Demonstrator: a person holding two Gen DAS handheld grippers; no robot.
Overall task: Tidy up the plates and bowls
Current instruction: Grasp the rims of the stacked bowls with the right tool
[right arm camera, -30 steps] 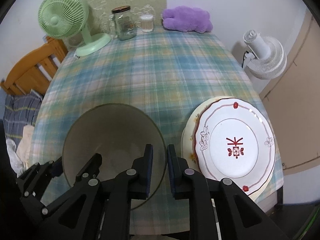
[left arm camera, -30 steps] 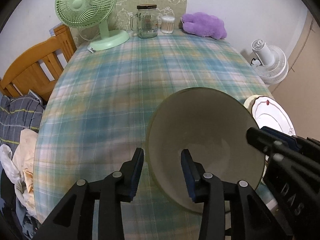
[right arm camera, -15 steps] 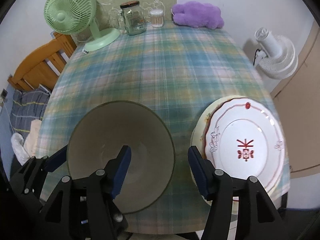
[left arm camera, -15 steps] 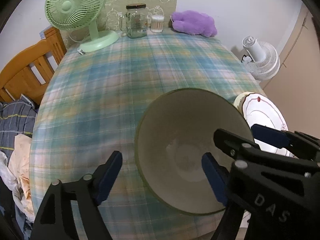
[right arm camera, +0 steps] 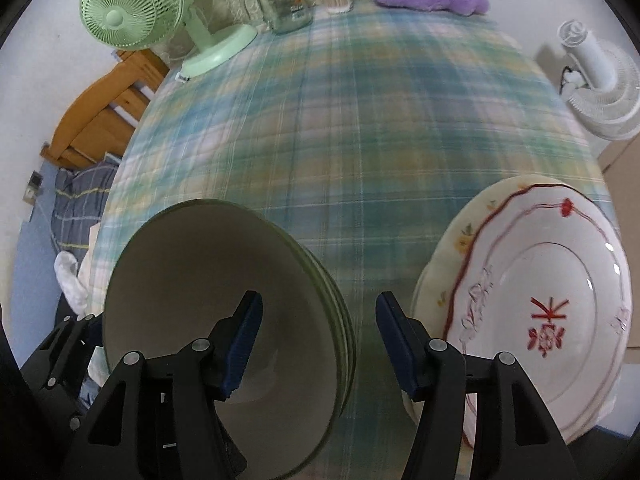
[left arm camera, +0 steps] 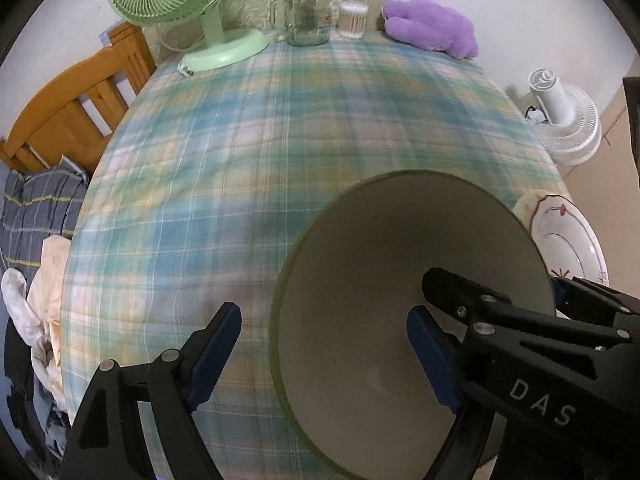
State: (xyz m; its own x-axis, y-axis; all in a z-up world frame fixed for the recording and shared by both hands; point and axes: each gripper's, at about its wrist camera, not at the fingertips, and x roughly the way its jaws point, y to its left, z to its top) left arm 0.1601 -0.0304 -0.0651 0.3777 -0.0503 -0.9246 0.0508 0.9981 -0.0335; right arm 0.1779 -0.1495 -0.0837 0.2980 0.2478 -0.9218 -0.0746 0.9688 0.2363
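A stack of olive-rimmed beige bowls [left arm camera: 400, 280] [right arm camera: 192, 280] sits at the near edge of the plaid table. My left gripper [left arm camera: 324, 356] is open, its fingers astride the bowl's left rim. My right gripper [right arm camera: 318, 340] is open, its left finger over the bowl's inside, its right finger beside the plates. A white plate with red trim [right arm camera: 560, 320] [left arm camera: 568, 236] lies on a cream floral plate [right arm camera: 460, 236] at the near right.
At the table's far edge stand a green fan [left arm camera: 180, 4], a glass jar [left arm camera: 306, 12], a cotton-swab tub [left arm camera: 354, 20] and a purple plush [left arm camera: 432, 26]. A wooden bed frame [left arm camera: 72, 108] lies left; a white floor fan [left arm camera: 564, 120] stands right.
Both grippers have opened and let go of the bowl's rim. The bowl now rests on the table and both cameras have moved closer.
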